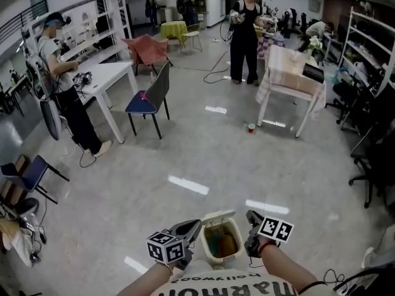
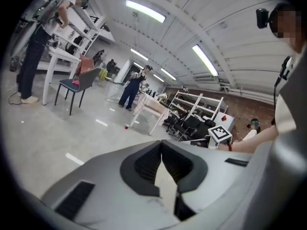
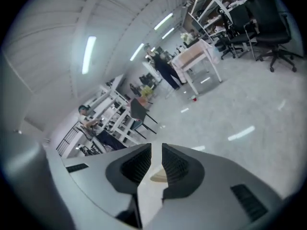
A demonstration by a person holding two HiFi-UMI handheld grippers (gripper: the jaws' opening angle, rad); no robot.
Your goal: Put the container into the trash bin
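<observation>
A cream trash bin (image 1: 212, 256) stands on the floor right in front of me with its lid (image 1: 218, 216) tipped up. Something orange and green (image 1: 222, 243) lies inside it; I cannot tell what it is. My left gripper (image 1: 195, 226) hovers at the bin's left rim, its jaws meeting at the tips and holding nothing (image 2: 160, 145). At the bin's right rim is my right gripper (image 1: 252, 217). Its jaws stand a narrow gap apart with nothing in it (image 3: 156, 150). A beige sliver (image 3: 159, 178) shows through that gap.
A small red cup (image 1: 251, 127) sits on the floor by a white table (image 1: 290, 73). A chair with a blue seat (image 1: 148, 100) and another white table (image 1: 108, 76) stand to the left. People stand at the far left and far centre. Black office chairs line the right side.
</observation>
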